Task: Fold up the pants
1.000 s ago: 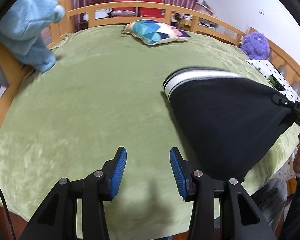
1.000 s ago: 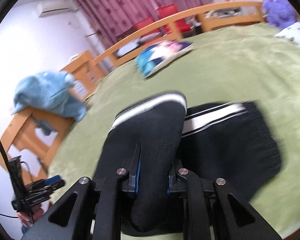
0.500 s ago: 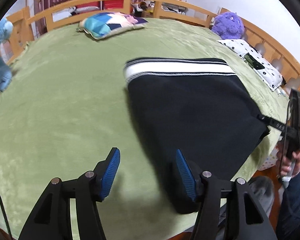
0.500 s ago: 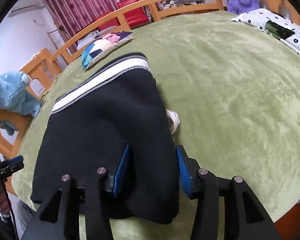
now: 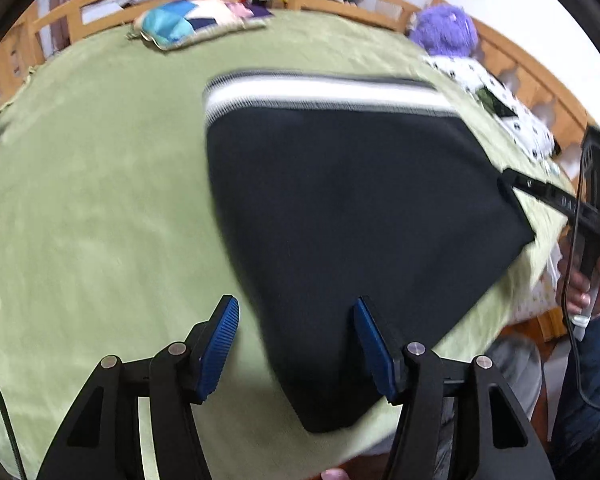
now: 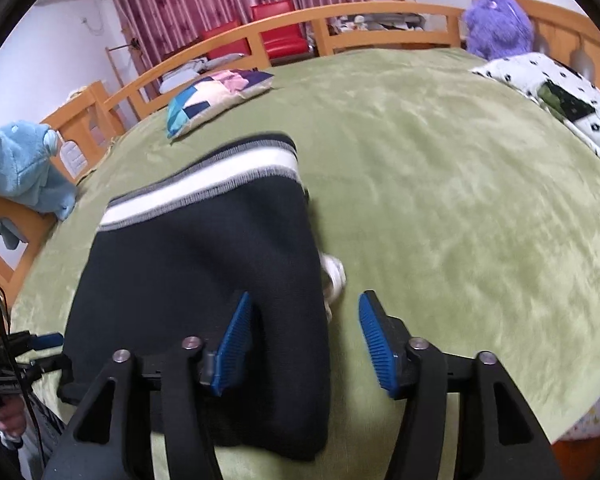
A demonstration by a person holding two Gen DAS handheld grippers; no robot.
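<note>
Black pants [image 5: 352, 216] with a white striped waistband lie folded flat on the green bedspread [image 5: 100, 200]; they also show in the right wrist view [image 6: 204, 264]. My left gripper [image 5: 296, 344] is open and empty, its jaws either side of the pants' near left edge. My right gripper [image 6: 304, 340] is open and empty over the pants' near right edge; it also shows at the right of the left wrist view [image 5: 516, 184]. A white drawstring [image 6: 334, 276] sticks out beside the pants.
A patchwork pillow [image 6: 216, 96] lies at the far side. A purple plush toy [image 6: 498, 24] and a dotted white cloth [image 6: 568, 100] sit at the right. A blue plush [image 6: 20, 168] hangs on the wooden rail [image 6: 340, 20] at the left.
My right gripper has let go of the pants and opened wide. The lifted half now lies flat on the other. My left gripper has moved right, up to the pants' edge.
</note>
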